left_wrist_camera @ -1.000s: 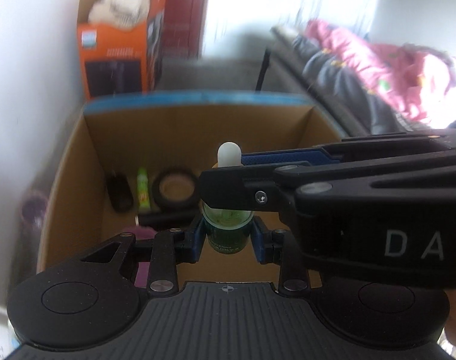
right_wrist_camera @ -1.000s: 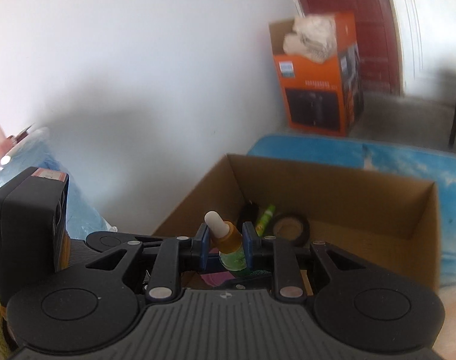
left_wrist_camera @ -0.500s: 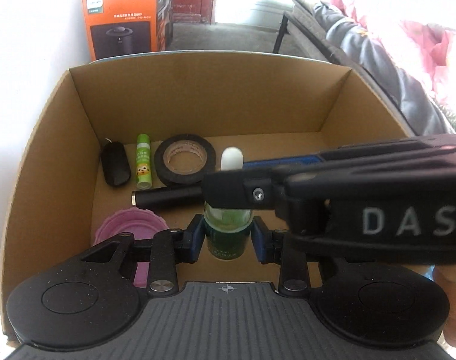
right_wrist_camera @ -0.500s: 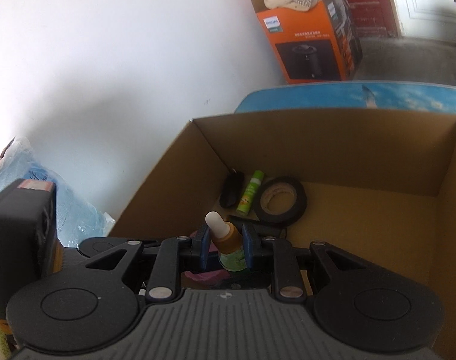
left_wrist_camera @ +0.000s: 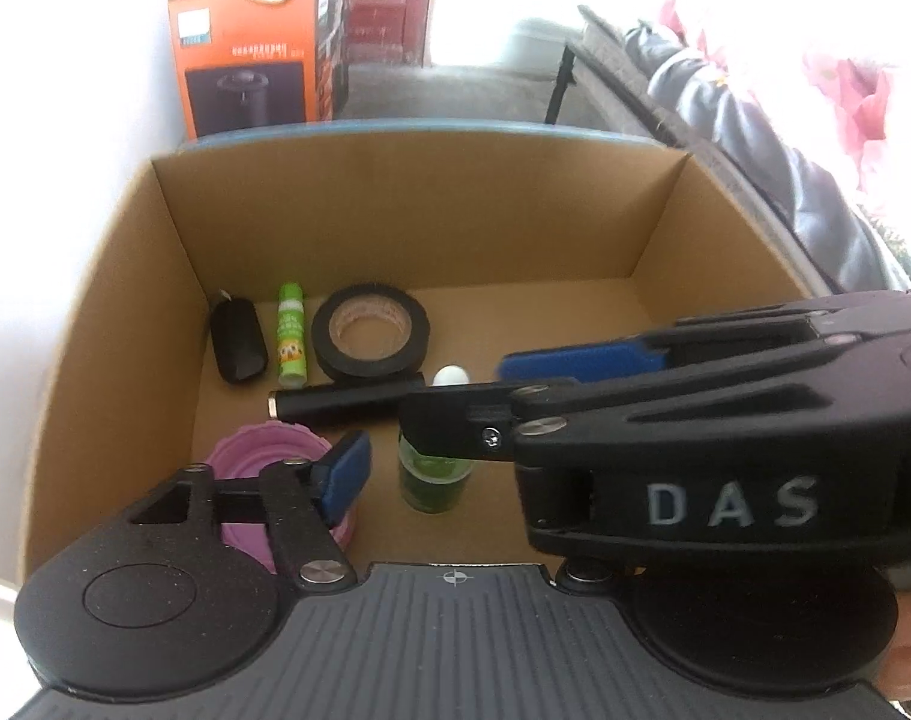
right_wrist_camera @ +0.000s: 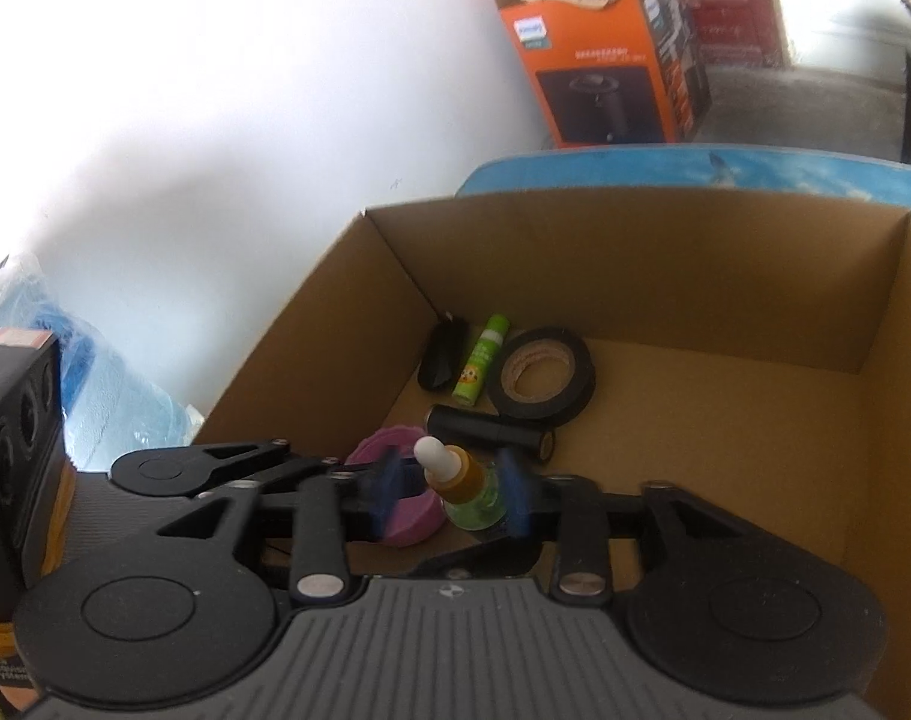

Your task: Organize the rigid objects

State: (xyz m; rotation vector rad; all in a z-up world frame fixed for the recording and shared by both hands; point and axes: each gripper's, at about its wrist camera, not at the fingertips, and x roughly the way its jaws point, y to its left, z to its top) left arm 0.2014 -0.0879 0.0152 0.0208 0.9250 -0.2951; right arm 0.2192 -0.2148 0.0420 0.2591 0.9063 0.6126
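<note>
The left claw (left_wrist_camera: 437, 462) has let go: its blue pads now stand wide apart, the left pad (left_wrist_camera: 344, 474) well clear of the dropper bottle (left_wrist_camera: 434, 477), where half a second ago both pads pressed on the green glass. The right claw (right_wrist_camera: 452, 489) has spread too; its pads flank the bottle with a gap on each side, though the right pad (right_wrist_camera: 514, 495) sits very close and contact there cannot be ruled out. The bottle now stands upright on the floor of the cardboard box (left_wrist_camera: 119, 276), white bulb up, just beside the purple lid (left_wrist_camera: 263, 456) and near the black cylinder (left_wrist_camera: 341, 403). Judged from this, the placement is done and both claws are free to lift out. Further back lie the tape roll (left_wrist_camera: 368, 339), the green glue stick (left_wrist_camera: 291, 336) and a small black object (left_wrist_camera: 238, 348), all unmoved since the earlier frames, when the bottle was carried above them.
</note>
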